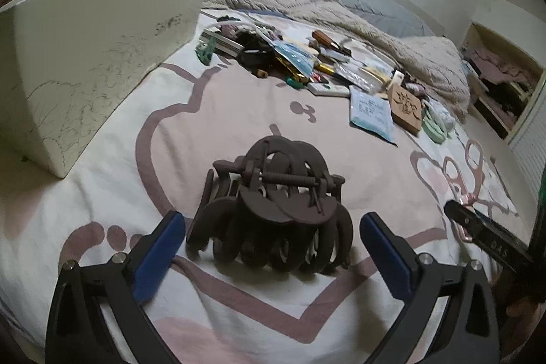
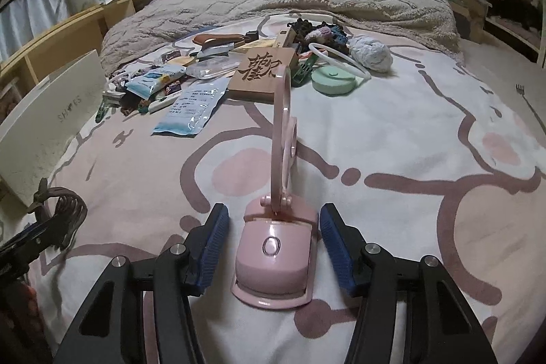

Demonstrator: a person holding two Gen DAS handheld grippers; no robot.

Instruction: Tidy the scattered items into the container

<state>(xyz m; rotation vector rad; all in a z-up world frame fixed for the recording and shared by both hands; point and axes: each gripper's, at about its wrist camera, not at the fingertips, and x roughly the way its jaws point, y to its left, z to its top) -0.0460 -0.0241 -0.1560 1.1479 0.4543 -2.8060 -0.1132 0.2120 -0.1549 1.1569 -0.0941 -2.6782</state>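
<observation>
Pick-up step. Left gripper [image 1: 273, 241] wide open around brown hair claw clip [image 1: 273, 210], no contact. Right gripper [image 2: 273, 241] half-open astride pink clip lamp [image 2: 273, 248], apparently untouched. White container [image 1: 85, 57] at bed's left edge. Next: close, lift, carry there.

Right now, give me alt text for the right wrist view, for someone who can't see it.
The right gripper straddles a pink clip-on lamp lying on a pink-patterned bedspread, its blue-padded fingers either side of the base, not touching. Scattered clutter lies beyond, with a white container at left.
</observation>
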